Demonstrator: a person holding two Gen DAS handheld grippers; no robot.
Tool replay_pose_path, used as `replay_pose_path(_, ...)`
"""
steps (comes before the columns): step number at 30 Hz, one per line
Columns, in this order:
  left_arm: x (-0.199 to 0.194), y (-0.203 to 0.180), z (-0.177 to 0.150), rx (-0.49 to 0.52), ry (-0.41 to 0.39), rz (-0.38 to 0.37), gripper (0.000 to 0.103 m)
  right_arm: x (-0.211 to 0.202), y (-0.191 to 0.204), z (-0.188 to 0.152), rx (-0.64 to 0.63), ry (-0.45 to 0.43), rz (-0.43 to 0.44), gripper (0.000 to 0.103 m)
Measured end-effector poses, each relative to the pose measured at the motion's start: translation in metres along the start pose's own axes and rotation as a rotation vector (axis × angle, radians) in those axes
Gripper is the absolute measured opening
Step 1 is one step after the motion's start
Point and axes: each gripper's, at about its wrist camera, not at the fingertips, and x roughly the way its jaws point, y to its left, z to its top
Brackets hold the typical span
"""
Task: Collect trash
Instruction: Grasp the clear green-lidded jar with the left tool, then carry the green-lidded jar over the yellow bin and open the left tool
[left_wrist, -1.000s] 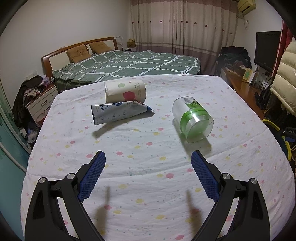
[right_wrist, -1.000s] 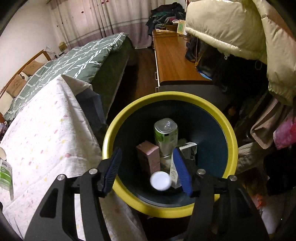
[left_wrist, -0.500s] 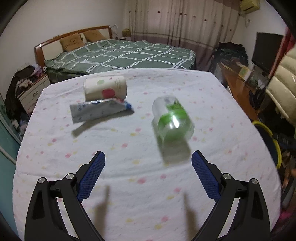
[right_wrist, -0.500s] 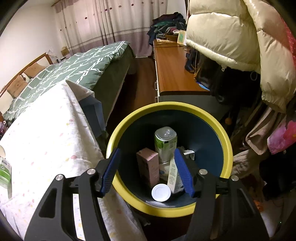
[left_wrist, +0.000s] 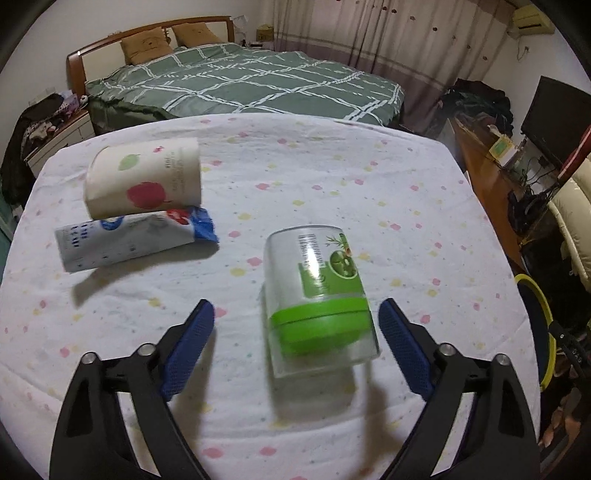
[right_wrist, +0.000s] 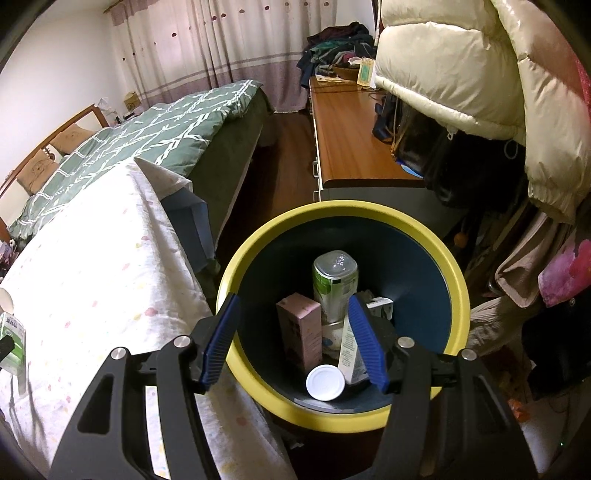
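A clear plastic jar with a green lid (left_wrist: 319, 297) lies on its side on the flowered tablecloth (left_wrist: 332, 177). My left gripper (left_wrist: 295, 347) is open, and its blue fingers flank the jar's lid end without touching it. Farther left lie a white paper cup with fruit prints (left_wrist: 144, 182) and a flattened white and blue tube (left_wrist: 129, 238). My right gripper (right_wrist: 293, 343) is open and empty above the yellow-rimmed trash bin (right_wrist: 458, 291). In the bin are a green can (right_wrist: 334, 280), a pink box (right_wrist: 301, 328) and a white lid (right_wrist: 325, 382).
The bin stands off the table's right edge and shows in the left wrist view (left_wrist: 537, 310). A green bed (left_wrist: 240, 85) lies beyond the table. A wooden desk (right_wrist: 351, 147) and hanging jackets (right_wrist: 461, 74) stand to the right.
My left gripper has moved forward and right, so the jar now lies between its fingers. My right gripper has risen and drawn back a little above the bin. The white lid dropped into the bin.
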Motion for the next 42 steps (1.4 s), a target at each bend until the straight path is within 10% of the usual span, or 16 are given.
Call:
replay_pose_path(9, 0.017, -0.009, 0.009, 0.042, 0.011, -0.003, 0.054, 0.001, 0.001, 0.000, -0.013, 0.003, -0.011, 0.058)
replay_pose_path(21, -0.016, -0.037, -0.001, 0.131, -0.042, -0.073, 0.052, -0.006, -0.004, 0.000, 0.012, -0.035, 0.017, 0.058)
replay_pose_path(42, -0.045, -0.316, -0.055, 0.554, 0.018, -0.371, 0.052, -0.131, -0.120, -0.034, 0.054, -0.223, 0.009, 0.066)
